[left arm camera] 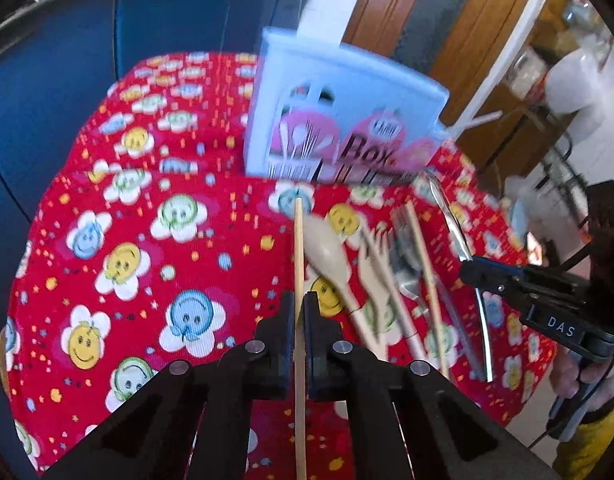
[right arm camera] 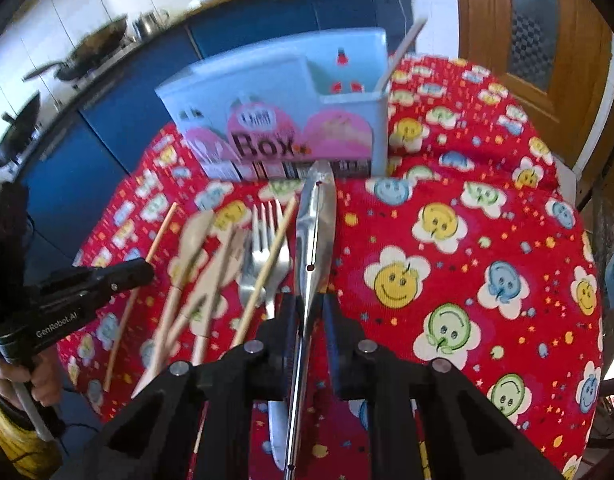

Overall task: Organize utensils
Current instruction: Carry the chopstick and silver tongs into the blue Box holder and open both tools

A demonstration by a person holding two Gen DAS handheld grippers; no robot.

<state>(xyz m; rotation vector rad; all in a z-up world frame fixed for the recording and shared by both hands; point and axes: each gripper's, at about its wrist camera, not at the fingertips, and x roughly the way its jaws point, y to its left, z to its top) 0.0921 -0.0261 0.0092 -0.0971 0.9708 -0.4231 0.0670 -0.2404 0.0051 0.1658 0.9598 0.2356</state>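
the left tongs [left arm camera: 300, 306] were closed on a single wooden chopstick [left arm camera: 298, 240], its tip toward the pale blue utensil box [left arm camera: 347, 80]. the right tongs [right arm camera: 310, 308] were clamped on a metal knife [right arm camera: 313, 232], blade toward the same box. between them a wooden spoon [left arm camera: 327, 252], wooden fork [right arm camera: 223, 268], metal fork [right arm camera: 263, 240] and second chopstick [right arm camera: 267, 264] lay on the table's red smiley cloth [right arm camera: 467, 240].

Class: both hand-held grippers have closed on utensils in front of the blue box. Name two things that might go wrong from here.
1. The left hand-held gripper pinches a thin chopstick; it may pivot or slip.
2. The right hand-held gripper holds the metal spoon by its handle; the bowl could snag the blue box rim.
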